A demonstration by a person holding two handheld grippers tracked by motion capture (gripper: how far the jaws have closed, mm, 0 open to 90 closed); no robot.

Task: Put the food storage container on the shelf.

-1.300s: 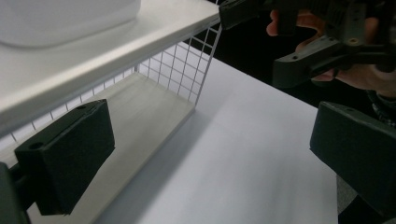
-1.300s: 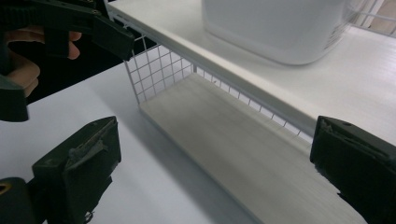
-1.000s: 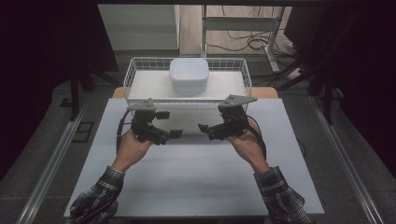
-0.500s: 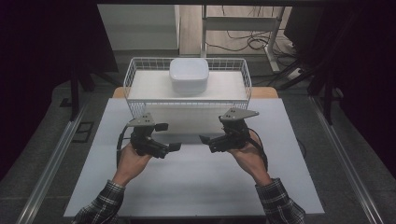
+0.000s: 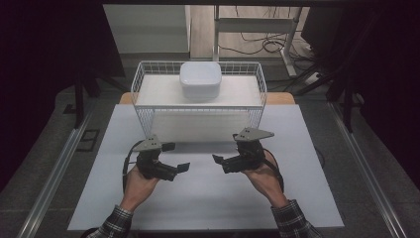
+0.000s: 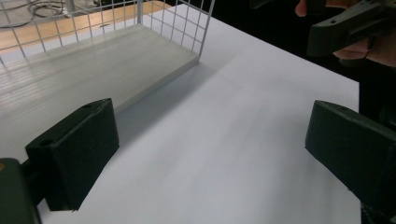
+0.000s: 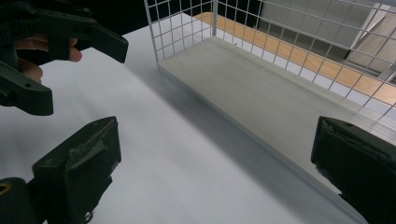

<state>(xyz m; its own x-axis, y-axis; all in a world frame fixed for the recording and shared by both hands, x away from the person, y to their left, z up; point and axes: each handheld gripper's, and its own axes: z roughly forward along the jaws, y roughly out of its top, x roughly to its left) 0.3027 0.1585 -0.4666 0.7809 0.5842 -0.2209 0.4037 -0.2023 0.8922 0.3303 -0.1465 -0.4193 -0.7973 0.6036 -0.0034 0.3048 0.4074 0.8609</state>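
Both grippers are held above the white table, in front of the wire basket. The left gripper and the right gripper are pointed towards each other, jaws spread wide with nothing between them. A white container is seen at the basket's far side (well apart from both grippers).

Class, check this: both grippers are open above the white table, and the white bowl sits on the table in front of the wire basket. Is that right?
Not quite. In the high view the white bowl sits inside the wire basket, not in front of it. The left gripper and right gripper are open above the table.
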